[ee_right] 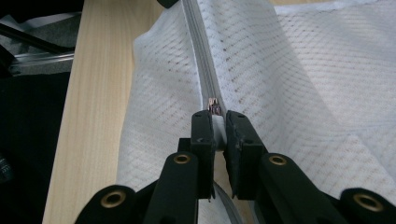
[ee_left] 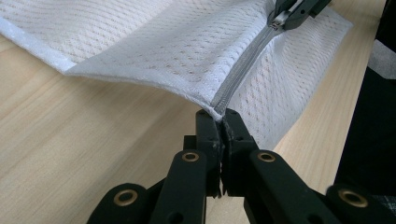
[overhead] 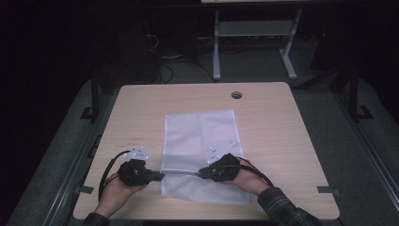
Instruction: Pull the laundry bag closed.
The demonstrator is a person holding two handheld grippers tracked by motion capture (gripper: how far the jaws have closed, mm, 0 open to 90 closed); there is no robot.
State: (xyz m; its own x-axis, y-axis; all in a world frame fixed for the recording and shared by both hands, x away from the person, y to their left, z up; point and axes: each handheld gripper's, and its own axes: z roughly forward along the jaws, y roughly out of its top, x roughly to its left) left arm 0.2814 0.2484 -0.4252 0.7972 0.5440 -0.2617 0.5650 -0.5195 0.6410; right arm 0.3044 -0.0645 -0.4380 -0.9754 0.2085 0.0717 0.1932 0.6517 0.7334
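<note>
Dark room, metal stand legs seen at the upper middle of the high view; a light wooden table (overhead: 141,113) takes up the centre, with a round cable hole (overhead: 236,95) near its far edge. A white mesh bag (overhead: 200,132) is laid flat at the middle of the table, its near part lifted slightly between the two tools. A grey zipper (ee_left: 243,65) runs across the bag near its lower edge.

The left gripper (overhead: 157,176) is seen at the lower left of the high view, held from below by a hand (overhead: 115,195). In the left gripper view its jaws are pressed together on the bag's corner right at the zipper's end, fabric pinched between them. Probably held there as an anchor so the zipper is kept taut.

The right gripper (overhead: 202,173) is at the lower middle, facing the left one along the zipper line. In the right gripper view its jaws are nearly closed with a narrow gap, and the small metal zipper pull (ee_right: 214,104) sits at their tips; a firm grip on it looks likely but cannot be confirmed. The bag is raised into a ridge along the zipper, likely from the two tools pulling apart.
</note>
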